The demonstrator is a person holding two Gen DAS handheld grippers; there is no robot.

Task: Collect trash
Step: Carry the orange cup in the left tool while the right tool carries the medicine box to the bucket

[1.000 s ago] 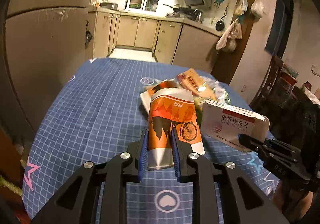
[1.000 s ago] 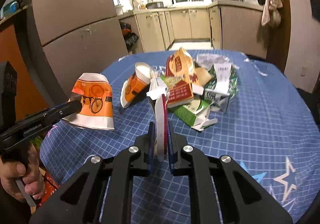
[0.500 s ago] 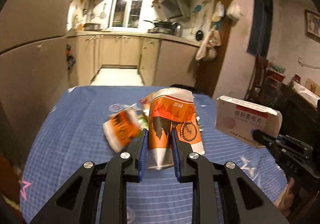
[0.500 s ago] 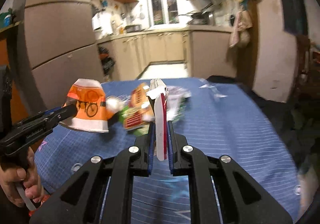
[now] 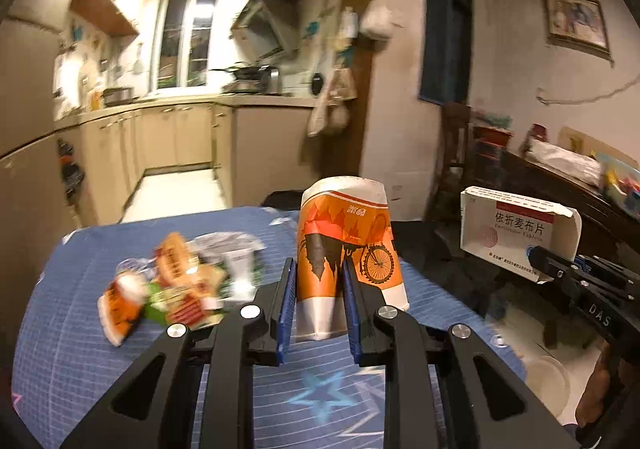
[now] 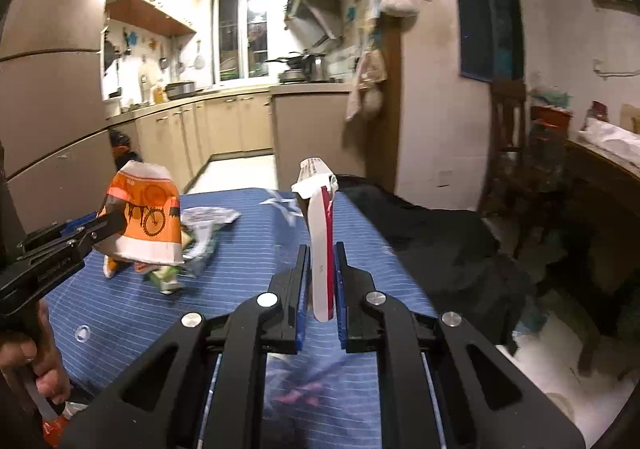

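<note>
My left gripper (image 5: 319, 269) is shut on a crushed orange paper cup (image 5: 344, 241) and holds it above the blue table; the cup also shows in the right wrist view (image 6: 146, 217). My right gripper (image 6: 322, 253) is shut on a flattened white and red medicine box (image 6: 322, 245), seen side-on in the left wrist view (image 5: 516, 229). A pile of wrappers, a second orange cup and cartons (image 5: 180, 281) lies on the blue checked tablecloth (image 5: 100, 349), left of both grippers; the pile also shows in the right wrist view (image 6: 188, 249).
A dark chair or cloth (image 6: 440, 233) stands at the table's right edge. A wooden post (image 5: 360, 89) and kitchen cabinets (image 5: 172, 137) are behind the table. A dark sideboard (image 5: 560, 185) is on the right.
Both grippers have swung to the right and lifted with their items. The trash pile has slid from centre to the left of both views.
</note>
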